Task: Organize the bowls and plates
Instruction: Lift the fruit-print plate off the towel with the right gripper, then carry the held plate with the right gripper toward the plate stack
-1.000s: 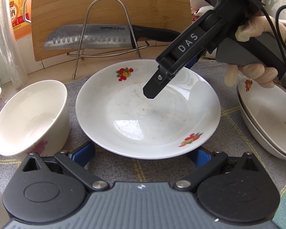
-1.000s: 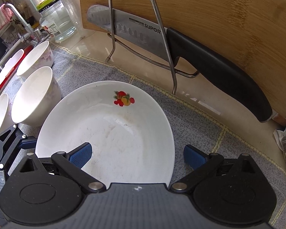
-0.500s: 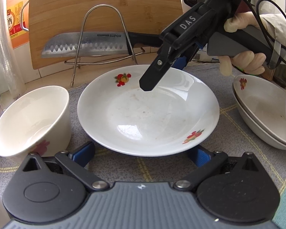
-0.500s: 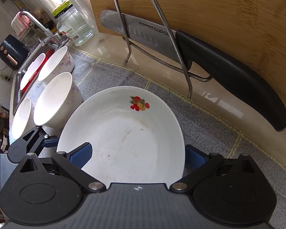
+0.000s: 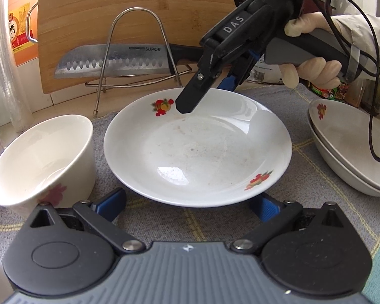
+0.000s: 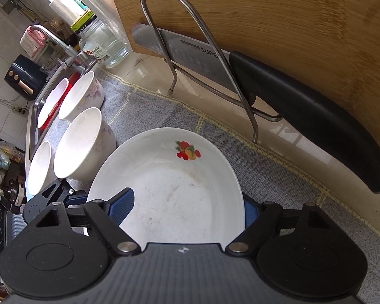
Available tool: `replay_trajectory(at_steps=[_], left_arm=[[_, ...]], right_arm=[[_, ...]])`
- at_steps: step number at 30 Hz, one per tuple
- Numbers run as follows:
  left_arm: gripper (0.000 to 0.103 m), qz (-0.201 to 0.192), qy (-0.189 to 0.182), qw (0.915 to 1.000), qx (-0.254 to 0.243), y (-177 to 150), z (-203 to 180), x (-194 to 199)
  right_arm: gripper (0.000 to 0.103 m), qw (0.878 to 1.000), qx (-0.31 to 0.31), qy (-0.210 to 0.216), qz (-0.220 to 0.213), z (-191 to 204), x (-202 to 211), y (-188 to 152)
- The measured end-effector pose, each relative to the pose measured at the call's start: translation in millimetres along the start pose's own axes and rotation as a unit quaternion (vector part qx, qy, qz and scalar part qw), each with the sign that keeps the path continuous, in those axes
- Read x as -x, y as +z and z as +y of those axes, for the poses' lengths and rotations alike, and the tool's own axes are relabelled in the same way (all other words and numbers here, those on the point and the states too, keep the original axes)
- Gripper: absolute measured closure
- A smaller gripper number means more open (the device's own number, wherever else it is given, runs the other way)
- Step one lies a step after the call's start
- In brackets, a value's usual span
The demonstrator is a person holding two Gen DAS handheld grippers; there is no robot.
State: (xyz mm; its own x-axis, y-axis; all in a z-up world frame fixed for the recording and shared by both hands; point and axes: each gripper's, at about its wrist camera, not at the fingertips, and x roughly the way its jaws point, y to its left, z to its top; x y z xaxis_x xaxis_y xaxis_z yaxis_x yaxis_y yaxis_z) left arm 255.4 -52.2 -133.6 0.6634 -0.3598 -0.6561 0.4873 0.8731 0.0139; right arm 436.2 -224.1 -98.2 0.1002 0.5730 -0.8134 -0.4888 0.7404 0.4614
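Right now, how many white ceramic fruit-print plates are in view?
3: centre plate on the grey mat; top plate and bottom plate stacked at right, cropped. More may be hidden.

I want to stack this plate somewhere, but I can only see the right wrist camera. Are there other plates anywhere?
Observer: Yes. The left wrist view shows stacked plates with a fruit picture, to the right of your plate and apart from it.
Operator: Is the other gripper ready to help?
Observer: The left gripper is wide open, with one finger at each side of the plate's near edge.
Operator: Does my plate have just one fruit picture?
Observer: No, a second fruit picture sits on its near rim.
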Motion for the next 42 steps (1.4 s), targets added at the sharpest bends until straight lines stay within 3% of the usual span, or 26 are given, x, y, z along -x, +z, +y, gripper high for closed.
replay_trajectory(at_steps=[11, 26, 42], left_arm=[[0.000, -0.012, 0.008, 0.9995, -0.030, 0.5, -7.5, 1.2], [0.000, -0.010, 0.004, 0.9997, -0.024, 0.7, -3.6, -0.3], [0.000, -0.003, 0.011, 0.9994, -0.033, -0.5, -4.0, 3.9]], right_arm=[[0.014, 1.000, 0.008, 0.002, 0.009, 2.3, 2.2, -3.8], [0.013, 1.000, 0.018, 0.022, 0.000, -0.8, -3.1, 8.1], [0.013, 1.000, 0.029, 0.006, 0.006, 14.6, 3.5, -6.8]])
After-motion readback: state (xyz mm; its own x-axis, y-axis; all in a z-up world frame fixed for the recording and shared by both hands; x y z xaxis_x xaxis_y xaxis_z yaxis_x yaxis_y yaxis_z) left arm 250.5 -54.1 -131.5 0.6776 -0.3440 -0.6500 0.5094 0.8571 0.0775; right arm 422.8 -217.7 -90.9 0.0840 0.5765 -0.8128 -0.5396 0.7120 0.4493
